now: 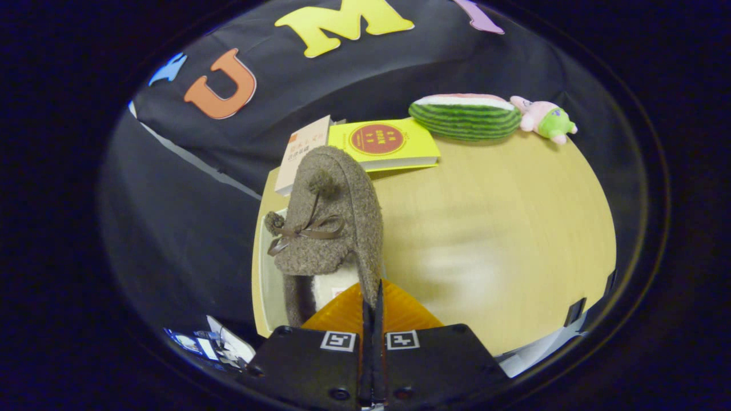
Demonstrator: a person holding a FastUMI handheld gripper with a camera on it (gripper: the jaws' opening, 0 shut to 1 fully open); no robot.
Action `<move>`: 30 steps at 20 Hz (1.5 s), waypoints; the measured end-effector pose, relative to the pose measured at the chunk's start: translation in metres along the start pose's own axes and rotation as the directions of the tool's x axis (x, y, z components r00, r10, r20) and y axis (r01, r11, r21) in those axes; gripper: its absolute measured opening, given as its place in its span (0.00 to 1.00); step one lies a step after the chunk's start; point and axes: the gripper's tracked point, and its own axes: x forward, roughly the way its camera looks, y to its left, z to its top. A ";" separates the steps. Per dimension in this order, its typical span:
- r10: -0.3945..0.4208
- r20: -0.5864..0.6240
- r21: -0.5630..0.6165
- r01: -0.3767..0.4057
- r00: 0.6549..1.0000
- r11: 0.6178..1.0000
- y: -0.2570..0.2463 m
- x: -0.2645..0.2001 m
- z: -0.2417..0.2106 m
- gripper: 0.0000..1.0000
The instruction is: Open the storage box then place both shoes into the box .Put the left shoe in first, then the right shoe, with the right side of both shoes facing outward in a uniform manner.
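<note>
gripper (372, 297) clamped on heel rim of grey-brown woolly slipper shoe with bow (331, 228) | shoe held over light wooden table (502, 240) | yellow book (388, 142) lies far

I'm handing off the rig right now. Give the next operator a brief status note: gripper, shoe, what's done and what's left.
Gripper: fingers closed on the side wall of the grey-brown woolly shoe with a ribbon bow, which hangs lifted over the left part of the light wooden table.
A clear container edge shows under the shoe; I can't tell whether it is the storage box.
Whether the other shoe is placed can't be told.
Left: set this shoe in, right side outward.
</note>
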 end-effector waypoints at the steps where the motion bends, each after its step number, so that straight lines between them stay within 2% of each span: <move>1: 0.009 -0.008 -0.015 -0.009 1.000 1.000 0.011 0.005 -0.004 0.06; 3: 0.024 -0.013 -0.036 -0.025 1.000 0.999 0.026 0.024 -0.014 0.06; 6: 0.000 0.006 -0.035 0.000 1.000 0.999 0.042 0.044 -0.013 0.06; 12: -0.051 0.055 -0.045 0.053 0.997 0.998 0.035 0.057 -0.015 0.08; 15: -0.012 0.079 -0.067 0.017 0.997 0.998 0.040 0.061 -0.017 0.11; 16: 0.013 0.093 -0.076 -0.006 0.996 0.997 0.044 0.063 -0.018 0.14; 17: 0.030 0.121 -0.076 -0.021 0.992 0.997 0.044 0.059 -0.014 0.24; 18: 0.030 0.153 -0.081 -0.018 0.988 0.997 0.041 0.057 -0.010 0.26; 22: 0.039 0.273 -0.162 0.006 0.961 0.987 0.038 0.034 0.002 0.96; 27: 0.038 0.445 -0.232 0.074 0.895 0.970 0.030 -0.014 0.016 0.97; 30: -0.012 0.556 -0.231 0.169 0.831 0.958 0.015 -0.053 0.020 0.97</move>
